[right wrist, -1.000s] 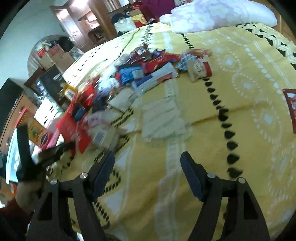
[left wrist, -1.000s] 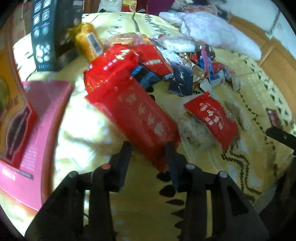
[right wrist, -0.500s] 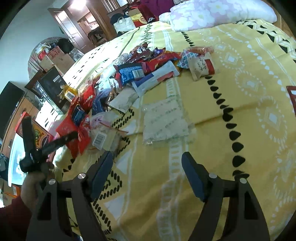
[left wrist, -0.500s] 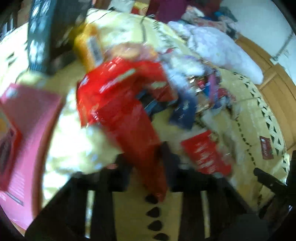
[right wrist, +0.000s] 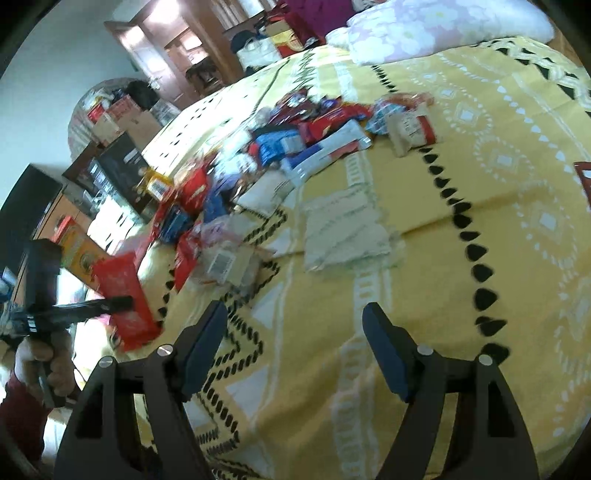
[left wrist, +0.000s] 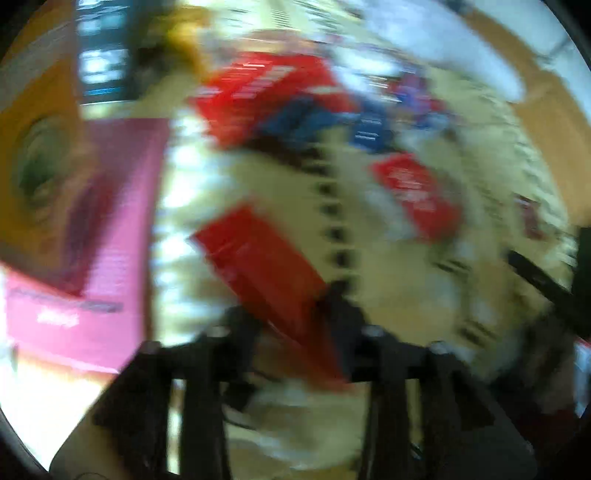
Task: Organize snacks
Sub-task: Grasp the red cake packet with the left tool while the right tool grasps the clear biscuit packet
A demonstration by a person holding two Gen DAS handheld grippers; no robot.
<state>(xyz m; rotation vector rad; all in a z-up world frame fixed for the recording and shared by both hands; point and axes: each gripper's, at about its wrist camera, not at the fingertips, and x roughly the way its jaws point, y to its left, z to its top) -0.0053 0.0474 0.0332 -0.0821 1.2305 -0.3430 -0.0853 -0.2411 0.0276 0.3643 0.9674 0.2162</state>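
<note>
My left gripper point(left wrist: 291, 325) has a long red pack point(left wrist: 266, 273) between its fingers, and the jaws are opening. The left wrist view is badly smeared, so I cannot tell whether the pads are pressing on the pack. It runs from between the fingertips up and to the left. From my right wrist view I see the same red pack point(right wrist: 123, 295) lifted clear of the bedspread point(right wrist: 461, 258) at the near left edge of the bed, with one left finger point(right wrist: 92, 304) lying across it and my left hand point(right wrist: 44, 360) gripping the handle below.

My right gripper point(right wrist: 295, 339) hangs over bare yellow bedspread with its jaws well apart and nothing between them. The red pack is well to its left.

A little farther out, a clear pack with a barcode point(right wrist: 225, 262) lies left of centre, and a flat pale pack point(right wrist: 347, 232) lies just beyond my right fingertips. Left of the bed I see a pink box point(left wrist: 107, 236) and an orange box point(right wrist: 79, 253) beside the held pack.

Farther still, the snack heap point(right wrist: 295, 144) stretches across the bed, red, blue and white wrappers jumbled together, with a black box point(right wrist: 118, 166) at its left. A floral pillow point(right wrist: 443, 29) sits at the far end.
</note>
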